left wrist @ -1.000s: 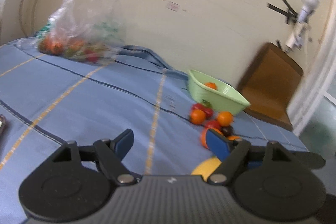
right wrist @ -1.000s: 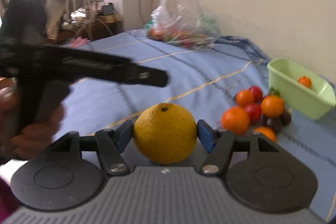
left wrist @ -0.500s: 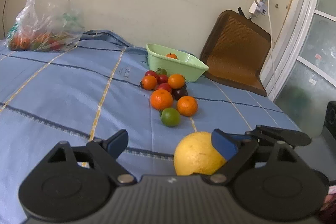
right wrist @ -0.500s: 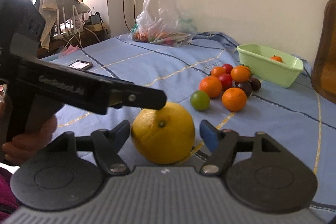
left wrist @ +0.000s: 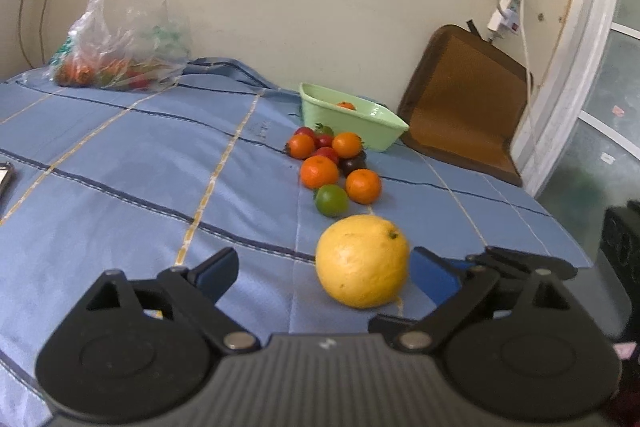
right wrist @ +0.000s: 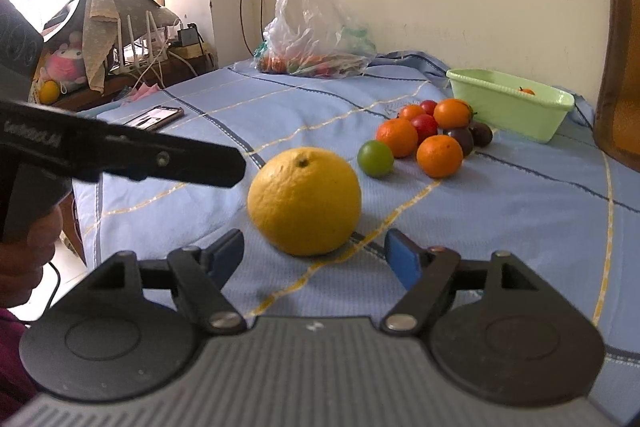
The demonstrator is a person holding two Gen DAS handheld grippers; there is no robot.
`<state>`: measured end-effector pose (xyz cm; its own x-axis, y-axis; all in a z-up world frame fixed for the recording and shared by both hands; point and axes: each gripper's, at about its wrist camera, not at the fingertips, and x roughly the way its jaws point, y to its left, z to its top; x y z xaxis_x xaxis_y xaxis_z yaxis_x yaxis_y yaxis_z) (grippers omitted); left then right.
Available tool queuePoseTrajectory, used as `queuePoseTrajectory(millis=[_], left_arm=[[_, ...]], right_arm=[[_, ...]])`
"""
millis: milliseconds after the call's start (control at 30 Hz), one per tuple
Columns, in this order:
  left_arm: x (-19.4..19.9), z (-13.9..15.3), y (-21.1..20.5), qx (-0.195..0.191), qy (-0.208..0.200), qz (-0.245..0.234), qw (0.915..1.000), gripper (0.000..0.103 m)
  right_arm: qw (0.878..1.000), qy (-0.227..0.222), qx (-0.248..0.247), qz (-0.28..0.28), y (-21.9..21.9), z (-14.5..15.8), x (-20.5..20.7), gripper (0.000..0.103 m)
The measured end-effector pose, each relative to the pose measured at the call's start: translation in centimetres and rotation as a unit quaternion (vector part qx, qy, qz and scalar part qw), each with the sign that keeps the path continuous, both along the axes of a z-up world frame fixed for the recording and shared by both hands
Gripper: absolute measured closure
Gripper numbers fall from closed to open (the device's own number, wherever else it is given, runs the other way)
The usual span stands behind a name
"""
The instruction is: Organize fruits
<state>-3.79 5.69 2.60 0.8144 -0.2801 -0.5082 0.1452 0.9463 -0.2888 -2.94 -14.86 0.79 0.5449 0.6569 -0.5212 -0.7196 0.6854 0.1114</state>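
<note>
Since a second ago the right tongs (right wrist: 316, 257) have let go of the yellow citrus (right wrist: 305, 201); then its pads pressed the fruit, now it sits free on the bed (right wrist: 520, 211), just ahead of the parted jaws.

At far left in the right view, a hand (right wrist: 28, 251) grips the left tongs (left wrist: 324, 273), whose black arm carries white lettering too blurred to read. These jaws are opening wide, with nothing pressed between them; the citrus lies just inside their right pad. Behind, a phone (right wrist: 154, 117) lies near the bed's edge, its screen text illegible. Further back a clear bag (right wrist: 312, 31) of fruit leans by the wall.

Right of the citrus lies a lime (right wrist: 375, 159), touching a cluster of oranges (right wrist: 439, 155), red tomatoes (right wrist: 424, 126) and dark fruits (right wrist: 462, 139). Beyond them stands a green basket (right wrist: 504, 111) with one small orange (right wrist: 526, 91) inside. At far right, a brown board (left wrist: 460, 95) leans on the wall.
</note>
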Motion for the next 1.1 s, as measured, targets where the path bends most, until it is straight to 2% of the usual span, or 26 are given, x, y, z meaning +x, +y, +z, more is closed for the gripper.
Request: queuePoseTrajectory(millis=[333, 667, 1100], left_arm=[[0.7, 0.4, -1.2, 0.018, -0.012, -0.005, 0.9997, 0.005], [1.2, 0.0, -0.9, 0.014, -0.009, -0.014, 0.9998, 0.004], [2.1, -0.6, -1.3, 0.005, -0.004, -0.052, 0.9986, 0.003]], right_arm=[[1.0, -0.004, 0.009, -0.009, -0.8, -0.1, -0.1, 0.024], [1.0, -0.009, 0.0, 0.001, 0.2, 0.1, 0.0, 0.024], [1.0, -0.007, -0.021, 0.009, 1.4, -0.2, 0.2, 0.024]])
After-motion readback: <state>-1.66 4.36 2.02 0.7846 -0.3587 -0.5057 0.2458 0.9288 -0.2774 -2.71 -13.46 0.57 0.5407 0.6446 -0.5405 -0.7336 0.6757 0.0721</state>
